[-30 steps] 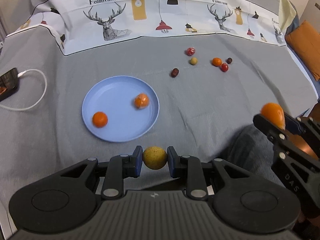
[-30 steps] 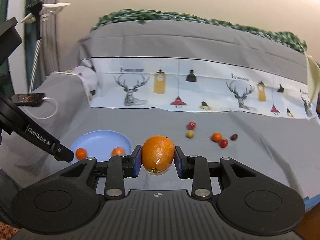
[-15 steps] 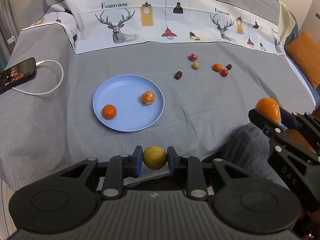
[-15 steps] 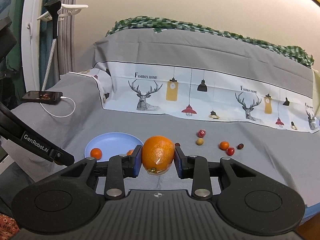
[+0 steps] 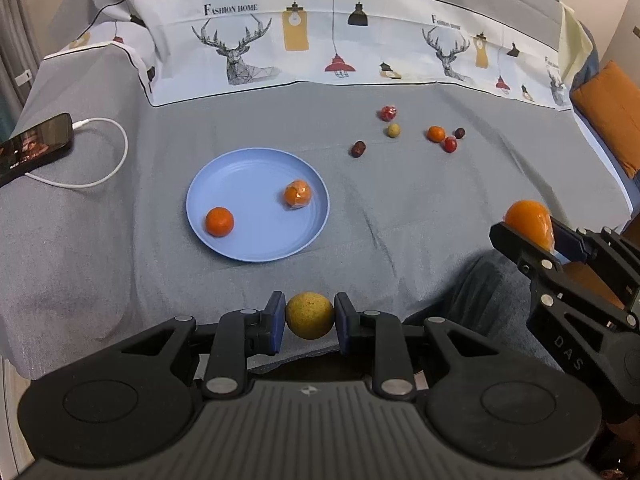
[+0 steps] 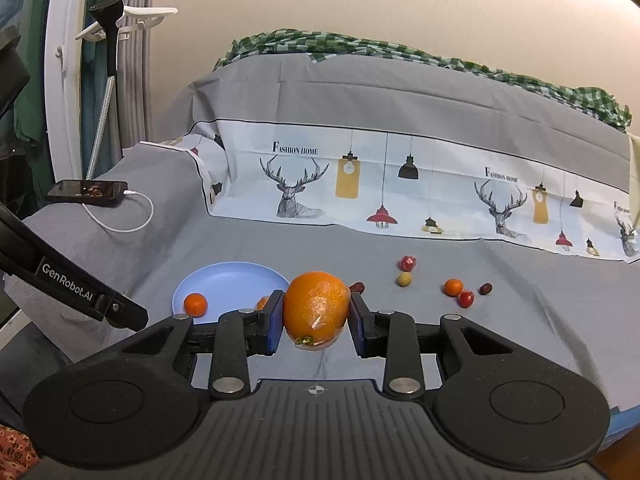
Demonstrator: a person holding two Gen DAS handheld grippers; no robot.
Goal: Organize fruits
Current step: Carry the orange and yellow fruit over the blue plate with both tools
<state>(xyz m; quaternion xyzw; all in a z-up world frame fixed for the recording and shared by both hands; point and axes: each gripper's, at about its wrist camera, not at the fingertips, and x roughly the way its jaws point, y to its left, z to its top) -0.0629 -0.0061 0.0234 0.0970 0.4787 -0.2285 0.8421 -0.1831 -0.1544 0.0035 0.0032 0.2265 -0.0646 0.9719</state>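
Grey sheet with a deer-and-lamp print band, a phone charging on a white cable, orange cushion, green checked cloth up top.

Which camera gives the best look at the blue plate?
The left wrist view: the whole plate shows from above, with two oranges on it. In the right wrist view the plate lies low and partly hidden behind the gripped orange.
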